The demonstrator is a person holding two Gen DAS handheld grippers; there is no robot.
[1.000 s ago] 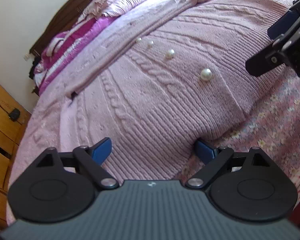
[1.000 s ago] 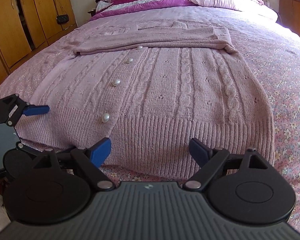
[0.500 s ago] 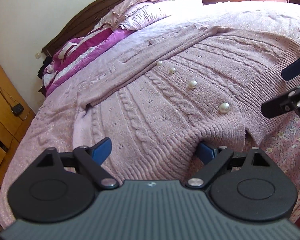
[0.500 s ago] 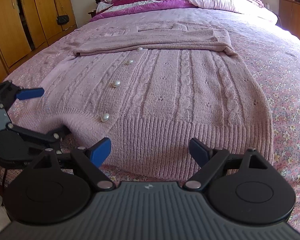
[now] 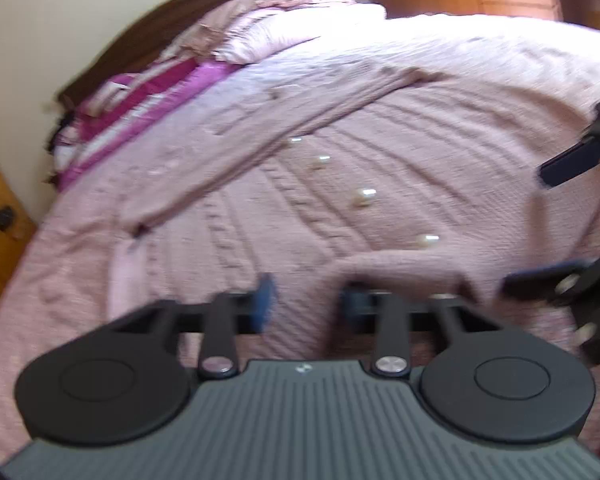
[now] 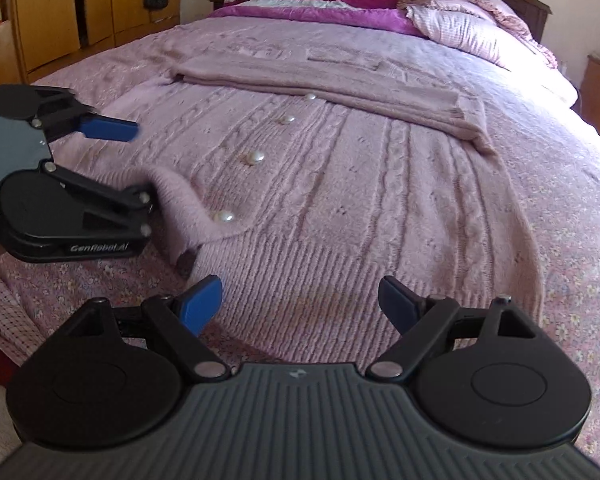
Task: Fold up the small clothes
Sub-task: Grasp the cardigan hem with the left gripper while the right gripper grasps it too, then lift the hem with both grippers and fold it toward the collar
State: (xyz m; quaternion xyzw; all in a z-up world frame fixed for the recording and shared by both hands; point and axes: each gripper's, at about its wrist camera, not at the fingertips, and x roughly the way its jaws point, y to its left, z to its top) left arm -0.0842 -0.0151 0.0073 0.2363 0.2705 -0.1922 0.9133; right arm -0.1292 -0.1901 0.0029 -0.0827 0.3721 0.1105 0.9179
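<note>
- bed (image 6: 560, 184) with pink cover, pillows at far end.
- pink cardigan (image 6: 380, 184) spread flat on it, pearl buttons (image 6: 255, 157) up the front.
- left gripper (image 5: 306, 300) just closed, clenched on cardigan's hem corner, lifting it.
- right gripper (image 6: 300, 304) released, over hem.

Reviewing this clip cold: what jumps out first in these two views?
A pink cable-knit cardigan with pearl buttons lies spread across the bed, its sleeves folded across the top. At its near hem corner the left gripper has just been closing on a bunched fold of knit, lifting that corner. The right gripper hovers open over the ribbed hem.
</note>
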